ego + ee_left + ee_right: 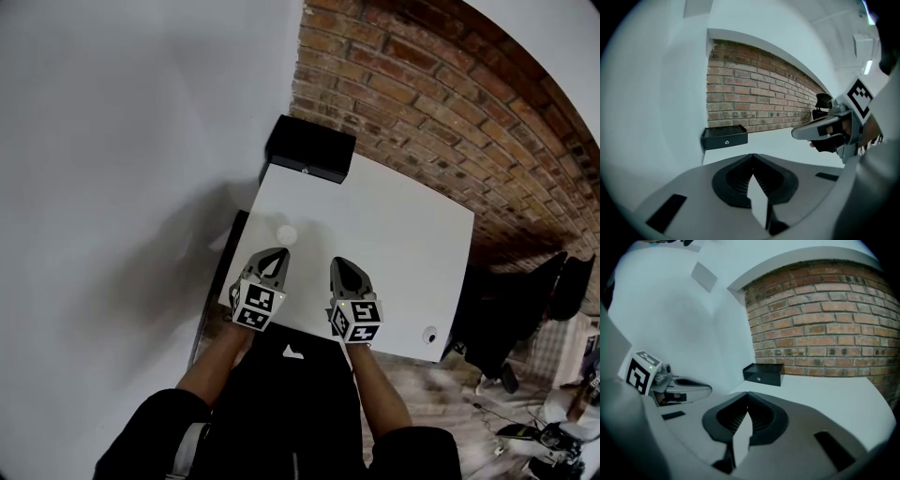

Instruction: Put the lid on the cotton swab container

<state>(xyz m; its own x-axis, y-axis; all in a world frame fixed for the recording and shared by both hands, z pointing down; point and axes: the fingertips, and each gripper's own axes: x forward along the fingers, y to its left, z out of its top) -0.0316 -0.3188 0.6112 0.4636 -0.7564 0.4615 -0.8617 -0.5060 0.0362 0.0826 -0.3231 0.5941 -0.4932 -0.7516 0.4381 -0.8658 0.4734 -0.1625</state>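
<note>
The left tongs (752,160) are closed tip to tip with nothing between them, and so are the right tongs (747,398). Both hover side by side over the near edge of the white surface (394,234), pointing forward and somewhat down.

Just ahead of the left tongs' tips, slightly toward the right tongs, sits the cotton swab container (286,233). It shows only in the head view, as a small pale disc. Seen that way it appears to stand upright, with its long axis vertical and its top facing up. It is too small to tell whether the lid sits on it.

With both tongs empty, no grasp is under way, so the capping looks either finished or not begun. A small round white thing (429,335) lies well to the right of the right tongs, near the surface's corner. If that is the lid, the right tongs must open and fetch it. Beyond everything, a black box (309,148) sits by the brick wall.
</note>
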